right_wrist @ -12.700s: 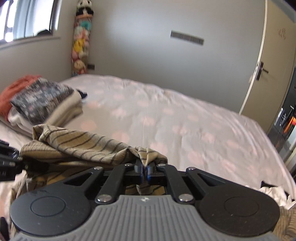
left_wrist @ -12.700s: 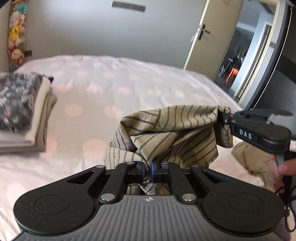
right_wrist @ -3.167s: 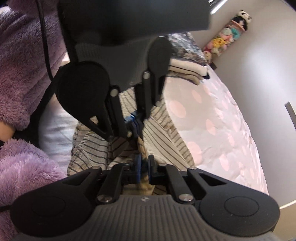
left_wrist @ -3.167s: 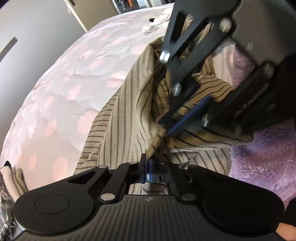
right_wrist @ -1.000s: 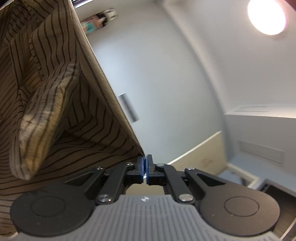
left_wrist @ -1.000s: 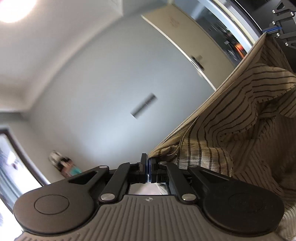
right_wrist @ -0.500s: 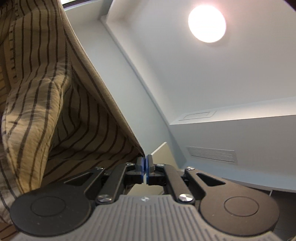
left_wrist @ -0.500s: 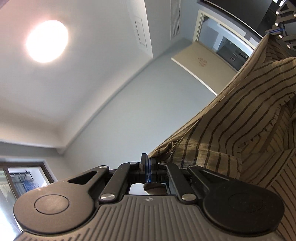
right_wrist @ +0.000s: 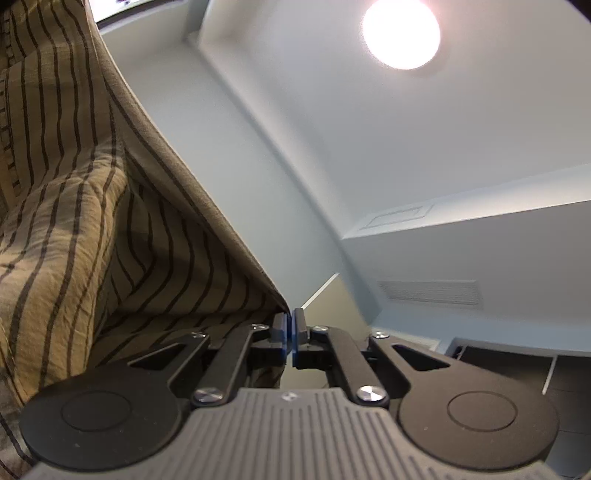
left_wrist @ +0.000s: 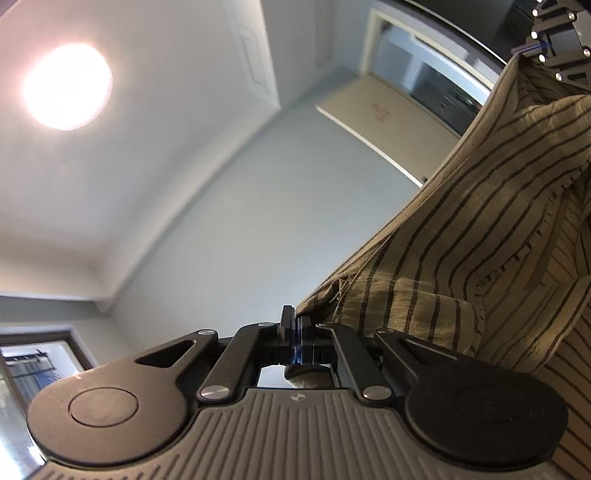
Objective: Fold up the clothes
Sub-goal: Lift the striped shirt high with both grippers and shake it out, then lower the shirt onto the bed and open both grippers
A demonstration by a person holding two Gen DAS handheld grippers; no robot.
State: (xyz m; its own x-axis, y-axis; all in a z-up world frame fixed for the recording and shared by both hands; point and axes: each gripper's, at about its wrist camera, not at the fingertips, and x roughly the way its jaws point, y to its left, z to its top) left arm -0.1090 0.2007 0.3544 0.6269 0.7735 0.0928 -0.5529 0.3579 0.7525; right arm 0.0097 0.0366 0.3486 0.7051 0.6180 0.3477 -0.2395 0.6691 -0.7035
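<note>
A tan shirt with thin dark stripes (left_wrist: pixel 480 236) hangs stretched in the air between the two grippers. My left gripper (left_wrist: pixel 295 325) is shut on one end of its upper edge, and the cloth runs up to the right from the jaws. At the top right of the left wrist view the right gripper (left_wrist: pixel 532 50) pinches the far end of that edge. In the right wrist view my right gripper (right_wrist: pixel 290 325) is shut on the striped shirt (right_wrist: pixel 74 221), which drapes away to the left. Both cameras look up at the ceiling.
A round ceiling lamp (left_wrist: pixel 66 86) glows overhead, and a pale door (left_wrist: pixel 391 122) stands open in the far wall. A window (left_wrist: pixel 37 362) shows low on the left. The lamp (right_wrist: pixel 400 31) and a wall vent (right_wrist: pixel 428 291) show in the right wrist view. The bed is out of sight.
Both grippers have risen with the shirt and now look more at the ceiling. The lamp has come into view, and the stuffed toys and wall vent have dropped out of the left wrist view.
</note>
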